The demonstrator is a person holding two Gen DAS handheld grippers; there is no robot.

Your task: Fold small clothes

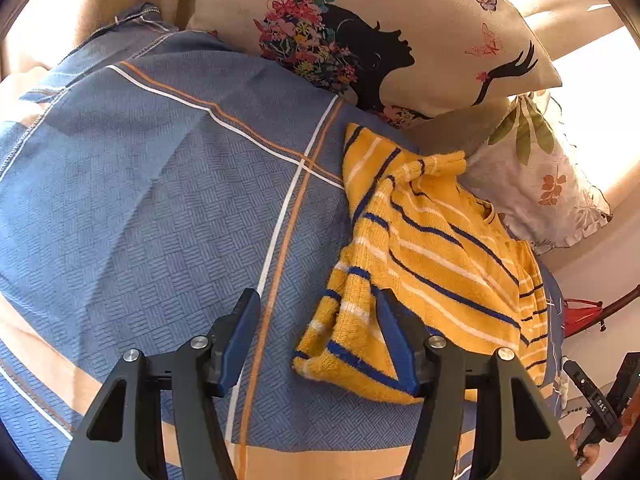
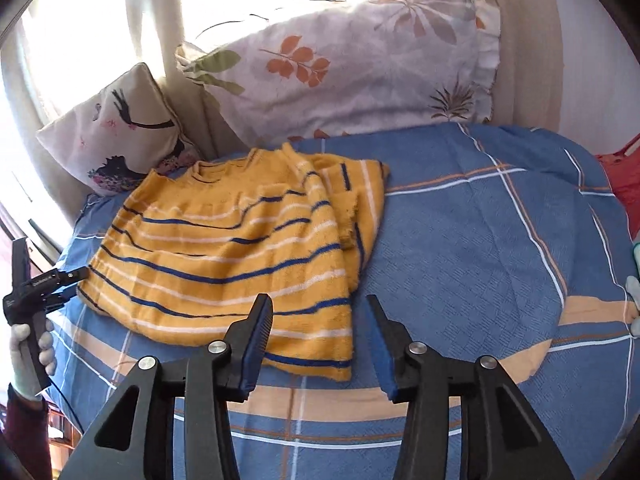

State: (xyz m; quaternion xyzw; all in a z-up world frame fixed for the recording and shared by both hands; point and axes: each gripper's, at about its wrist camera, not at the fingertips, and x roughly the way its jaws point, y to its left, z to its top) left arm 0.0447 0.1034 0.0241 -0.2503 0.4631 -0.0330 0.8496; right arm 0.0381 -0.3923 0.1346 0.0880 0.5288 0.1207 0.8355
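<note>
Both claws (left [image 1: 318, 312], right [image 2: 320, 320]) gape, gripping nothing; sweater [image 2: 240, 248] hem near; bedspread [image 2: 480, 240] bare rightward.

Yellow sweater [image 2: 224, 248] with navy-white stripes; blue checked bedsheet [image 2: 480, 240].

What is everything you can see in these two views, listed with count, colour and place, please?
sweater: one, yellow with blue and white stripes, lying partly folded on the bedspread
bedspread: one, blue with white and orange check lines, covering the bed
silhouette cushion: one, cream with a black profile and flowers, at the head of the bed
leaf-print pillow: one, white with orange and green leaves, beside the cushion
red item: one, at the bed's far edge, unclear what
left gripper: black with blue fingers, open, at the sweater's sleeve end
right gripper: black with blue fingers, open, over the sweater's hem corner
</note>
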